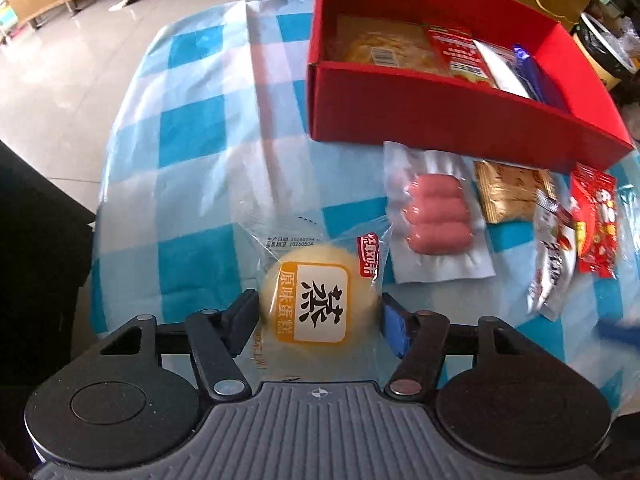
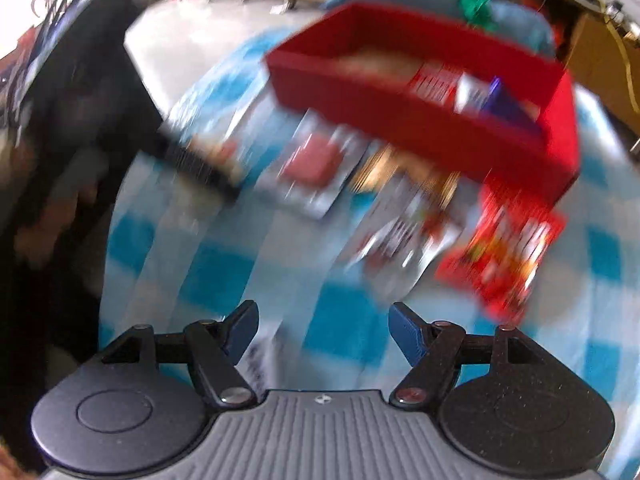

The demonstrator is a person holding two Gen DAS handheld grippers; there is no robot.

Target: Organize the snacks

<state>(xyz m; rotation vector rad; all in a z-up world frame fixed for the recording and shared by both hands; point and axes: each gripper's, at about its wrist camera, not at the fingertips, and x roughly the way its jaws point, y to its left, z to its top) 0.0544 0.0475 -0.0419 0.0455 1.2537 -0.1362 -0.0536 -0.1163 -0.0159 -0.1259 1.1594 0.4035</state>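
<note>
A round yellow steamed cake in a clear wrapper lies on the blue checked cloth. My left gripper has its fingers on both sides of the cake, touching it. A red box stands behind, holding several snack packs. A pink sausage pack, a gold packet, a white packet and a red packet lie in front of the box. My right gripper is open and empty above the cloth. Its view is blurred; the red box and red packet show there.
The cloth-covered table ends at the left, with tiled floor beyond. A dark object stands at the left edge. Shelves and clutter lie behind the box at the right.
</note>
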